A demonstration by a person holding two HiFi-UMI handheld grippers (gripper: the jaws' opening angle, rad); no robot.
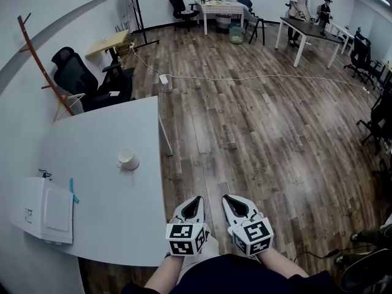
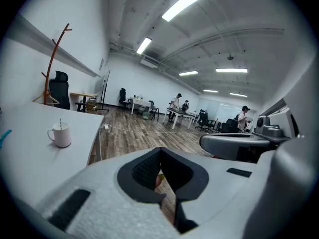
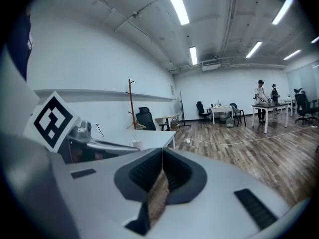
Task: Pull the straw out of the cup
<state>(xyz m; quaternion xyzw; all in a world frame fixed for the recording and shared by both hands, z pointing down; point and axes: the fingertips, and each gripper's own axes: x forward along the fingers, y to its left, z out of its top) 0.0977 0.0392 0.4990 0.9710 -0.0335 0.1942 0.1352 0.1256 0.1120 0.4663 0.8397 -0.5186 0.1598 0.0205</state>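
- Head view: nothing of the job looks started. The cup (image 1: 128, 159) stands on the white table (image 1: 104, 225), over on the left. Both tools are held low in front of the person, past the table's edge and above the wooden floor (image 1: 257, 133). The left gripper (image 1: 195, 199) and right gripper (image 1: 227, 198) sit side by side, well apart from the cup. From up here I can't make out the straw; the cup is too small.
- Left gripper view: here the straw (image 2: 61, 124) does show, a thin stick standing up out of the cup, so it is not yet pulled. This gripper's jaws are pressed together at the tips with nothing between them, and only floor shows through the slit lower down. The cup sits off to the left of where the jaws aim, not in line with them.
- Right gripper view: its jaws are likewise closed tip to tip and empty. The cup is tiny and far back on the table, just above and left of the jaw tips, with the straw a faint line leaning out of it. This view also catches the left gripper's marker cube (image 3: 50, 121) close alongside, which the left gripper's own camera cannot show.
- What's left, as I judge it, is everything: reach over to the table, open one pair of jaws, take the straw and lift it clear, perhaps steadying the cup with the other.
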